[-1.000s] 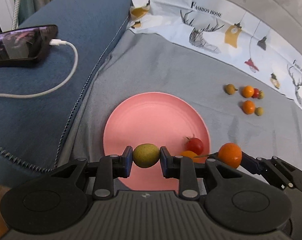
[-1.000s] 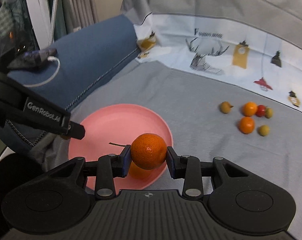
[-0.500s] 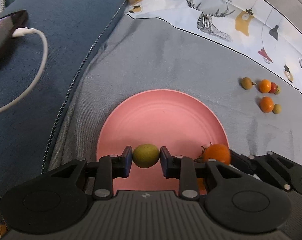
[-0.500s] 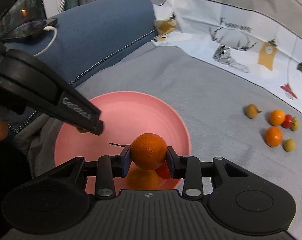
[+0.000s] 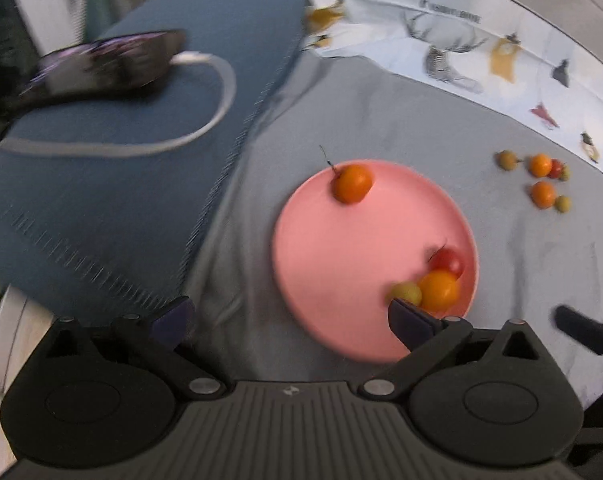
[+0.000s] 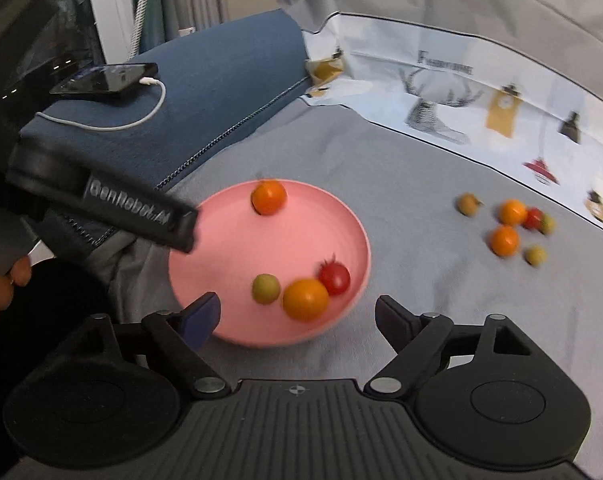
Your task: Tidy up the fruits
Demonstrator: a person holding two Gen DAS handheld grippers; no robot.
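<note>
Both cameras ride the grippers, tilted down at the bed from close by. The left view looks steeply onto the pink plate (image 5: 301,240), somewhat blurred; the right sees the same plate (image 6: 341,216) and loose fruits (image 6: 505,236) from a shallower angle.

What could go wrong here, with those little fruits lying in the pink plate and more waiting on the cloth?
1. The orange fruit sits right at the shallow far rim of the pink plate; it might roll over the edge onto the grey cloth.
2. The loose fruits lie huddled together; grabbing one could nudge its neighbours away.
3. The plate rests on soft, wrinkled cloth, so a bump from the left gripper or right gripper, both opening and empty, could tip it.
</note>
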